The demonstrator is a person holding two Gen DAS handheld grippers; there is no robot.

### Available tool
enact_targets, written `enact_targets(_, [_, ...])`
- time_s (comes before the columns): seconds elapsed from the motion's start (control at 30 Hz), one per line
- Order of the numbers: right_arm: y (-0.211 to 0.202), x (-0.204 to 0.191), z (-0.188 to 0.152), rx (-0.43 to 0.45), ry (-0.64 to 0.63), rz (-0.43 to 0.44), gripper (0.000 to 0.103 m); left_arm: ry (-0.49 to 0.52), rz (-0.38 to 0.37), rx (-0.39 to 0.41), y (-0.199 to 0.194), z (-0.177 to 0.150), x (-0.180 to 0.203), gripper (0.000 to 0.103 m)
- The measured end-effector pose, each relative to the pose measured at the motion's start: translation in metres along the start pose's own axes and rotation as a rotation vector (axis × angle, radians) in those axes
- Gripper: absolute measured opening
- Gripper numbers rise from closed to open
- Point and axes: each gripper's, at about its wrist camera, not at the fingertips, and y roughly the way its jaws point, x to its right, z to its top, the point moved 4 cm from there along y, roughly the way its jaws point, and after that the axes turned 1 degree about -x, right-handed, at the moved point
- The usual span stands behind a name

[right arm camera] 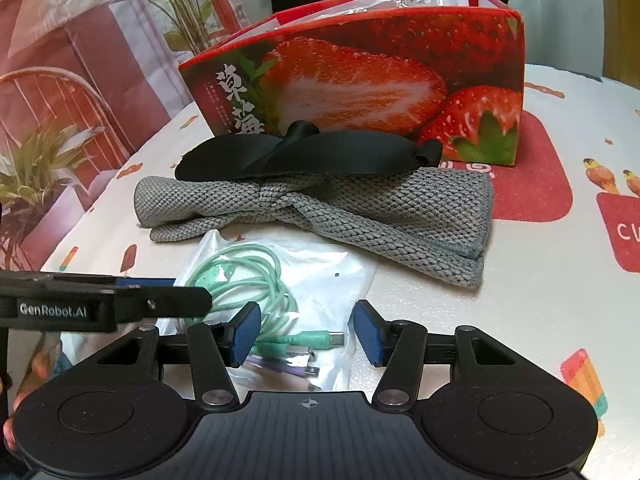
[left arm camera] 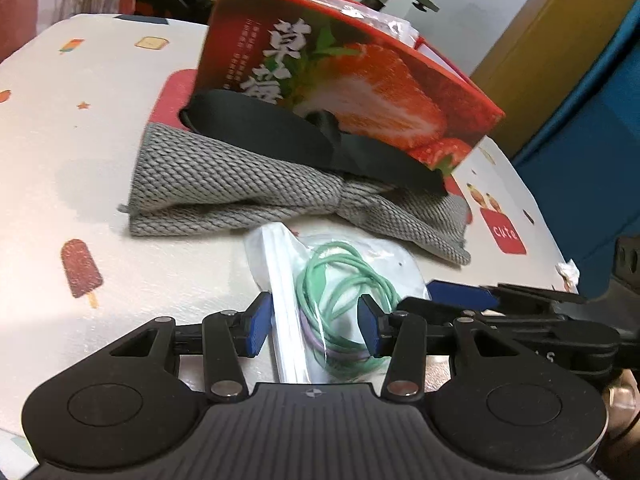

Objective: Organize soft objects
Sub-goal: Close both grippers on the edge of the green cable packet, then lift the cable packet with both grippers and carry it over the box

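Note:
A clear zip bag [left arm camera: 376, 258] [right arm camera: 320, 276] holding a coiled green cable [left arm camera: 340, 276] [right arm camera: 248, 272] lies flat on the table, nearest to me. My left gripper [left arm camera: 314, 326] straddles the bag's zip side, its jaws part-way apart and its blue pads not squeezing the bag. One of its fingers [right arm camera: 172, 302] reaches over the bag's left edge. My right gripper [right arm camera: 306, 334] is open over the bag's plug end. Behind the bag lies a folded grey knit towel [left arm camera: 224, 184] [right arm camera: 360, 216]. A black fabric eye mask [left arm camera: 260, 128] [right arm camera: 320, 156] rests on the towel, against the strawberry box [left arm camera: 360, 72] [right arm camera: 360, 80].
The table [left arm camera: 80, 160] [right arm camera: 520, 280] wears a white cloth printed with ice lollies. The open-topped box holds plastic wrapping. A blue surface [left arm camera: 600, 160] and a brown panel [left arm camera: 540, 60] stand to the right. A hand [right arm camera: 24, 408] shows at the lower left.

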Motion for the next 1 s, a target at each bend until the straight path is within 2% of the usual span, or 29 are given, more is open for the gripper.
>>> enact_targets(0.1, [0.001, -0.003, -0.001, -0.011, 0.02, 0.049, 0.049, 0.019, -0.008, -0.013, 0.003, -0.001, 0.005, 0.04])
enact_targets(0.2, [-0.001, -0.006, 0.0, -0.005, 0.0, 0.033, 0.041, 0.011, -0.063, -0.041, 0.005, -0.005, 0.008, 0.039])
enact_targets(0.27, [-0.004, -0.004, 0.0, 0.006, 0.021, 0.047, 0.03, 0.026, -0.052, -0.043, 0.004, -0.006, 0.011, 0.038])
enact_targets(0.4, [-0.01, -0.002, 0.003, 0.036, 0.038, 0.062, 0.024, 0.022, -0.021, -0.021, -0.002, -0.004, 0.007, 0.035])
enact_targets(0.47, [-0.014, -0.003, 0.005, 0.051, 0.033, 0.051, 0.016, 0.028, -0.018, -0.008, -0.007, -0.004, 0.008, 0.035])
enact_targets(0.73, [-0.039, -0.006, 0.02, 0.143, 0.029, 0.063, 0.014, 0.087, -0.006, 0.045, -0.025, 0.003, 0.018, 0.036])
enact_targets(1.0, [-0.069, -0.01, 0.059, 0.251, 0.022, 0.094, 0.014, 0.169, 0.009, 0.148, -0.052, 0.031, 0.037, 0.036])
